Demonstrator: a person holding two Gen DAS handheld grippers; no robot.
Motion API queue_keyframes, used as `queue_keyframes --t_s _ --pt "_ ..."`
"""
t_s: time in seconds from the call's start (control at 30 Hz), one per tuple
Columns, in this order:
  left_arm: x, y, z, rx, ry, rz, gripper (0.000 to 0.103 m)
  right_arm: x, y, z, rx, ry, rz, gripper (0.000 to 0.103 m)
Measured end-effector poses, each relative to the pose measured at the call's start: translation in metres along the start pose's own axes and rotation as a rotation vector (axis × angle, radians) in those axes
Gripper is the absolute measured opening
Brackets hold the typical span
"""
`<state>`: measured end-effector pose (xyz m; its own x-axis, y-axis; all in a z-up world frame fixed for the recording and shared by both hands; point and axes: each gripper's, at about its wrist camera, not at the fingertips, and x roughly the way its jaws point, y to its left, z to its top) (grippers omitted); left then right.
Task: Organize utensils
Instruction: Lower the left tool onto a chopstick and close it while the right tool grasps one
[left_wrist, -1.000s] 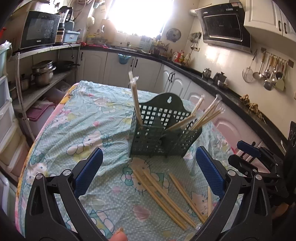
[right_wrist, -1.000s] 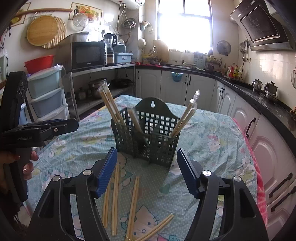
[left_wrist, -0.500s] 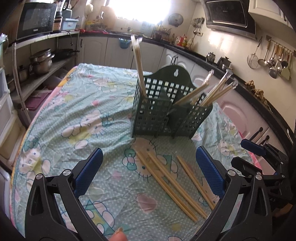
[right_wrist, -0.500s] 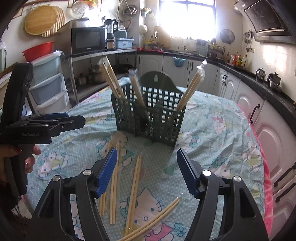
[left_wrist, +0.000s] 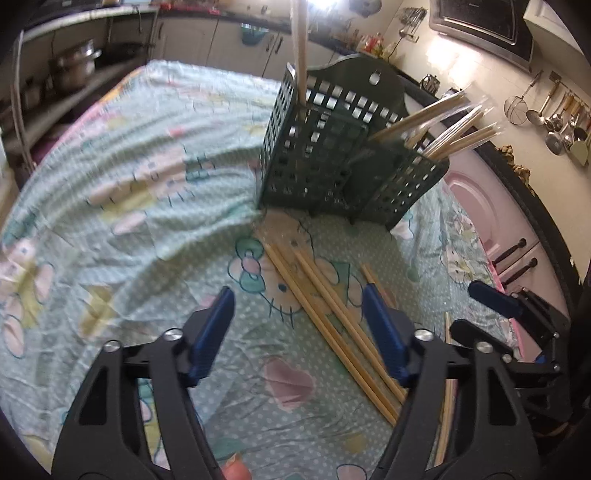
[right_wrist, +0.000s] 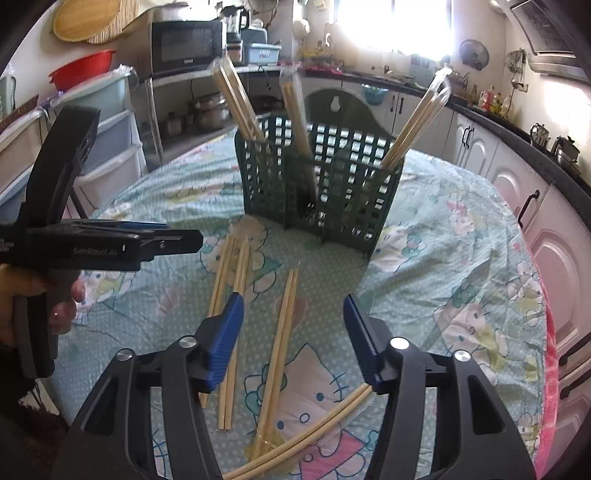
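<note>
Left wrist view: left gripper (left_wrist: 299, 332) jaws apart, nothing betw. them, above cloth-covered table (left_wrist: 122, 177). Green utensil caddy (left_wrist: 332, 162) at 12 o'clock, upright; wrapped chopstick pairs stand tilted in its compartments. Loose chopsticks (left_wrist: 325, 314) flat on cloth, running 11 to 5 o'clock, near right pad. Right wrist view: right gripper (right_wrist: 293, 334) jaws apart, empty; chopstick pair (right_wrist: 282, 339) lies betw. pads below; caddy (right_wrist: 321, 184) at 12 o'clock.

Basket (right_wrist: 317, 192) ahead — sides open.
</note>
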<state>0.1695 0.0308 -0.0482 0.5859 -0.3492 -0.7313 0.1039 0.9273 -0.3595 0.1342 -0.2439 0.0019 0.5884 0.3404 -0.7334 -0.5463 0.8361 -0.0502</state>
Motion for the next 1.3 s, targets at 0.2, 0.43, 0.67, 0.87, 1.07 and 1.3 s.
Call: queue_keyframes --t_s 0.2,0.43,0.67,0.87,1.07,1.3 --pt "0.015 0.004 0.001 -0.026 0.052 -0.024 0.042 0.015 0.003 -0.003 -0.008 0.042 0.012 0.041" --pt "0.027 0.008 0.009 -0.043 0.087 -0.019 0.028 0.024 0.001 -0.003 0.005 0.057 0.020 0.040" --pt "0.040 0.017 0.023 -0.085 0.104 -0.010 0.024 0.035 -0.002 -0.001 0.008 0.081 0.013 0.039" --pt "0.051 0.032 0.032 -0.140 0.115 -0.018 0.017 0.051 -0.008 0.001 0.038 0.130 0.033 0.035" --pt "0.058 0.044 0.041 -0.182 0.119 -0.037 0.016 0.063 -0.009 0.010 0.051 0.155 0.055 0.032" --pt "0.064 0.049 0.047 -0.214 0.125 -0.056 0.014 0.080 -0.010 0.024 0.074 0.187 0.079 0.030"
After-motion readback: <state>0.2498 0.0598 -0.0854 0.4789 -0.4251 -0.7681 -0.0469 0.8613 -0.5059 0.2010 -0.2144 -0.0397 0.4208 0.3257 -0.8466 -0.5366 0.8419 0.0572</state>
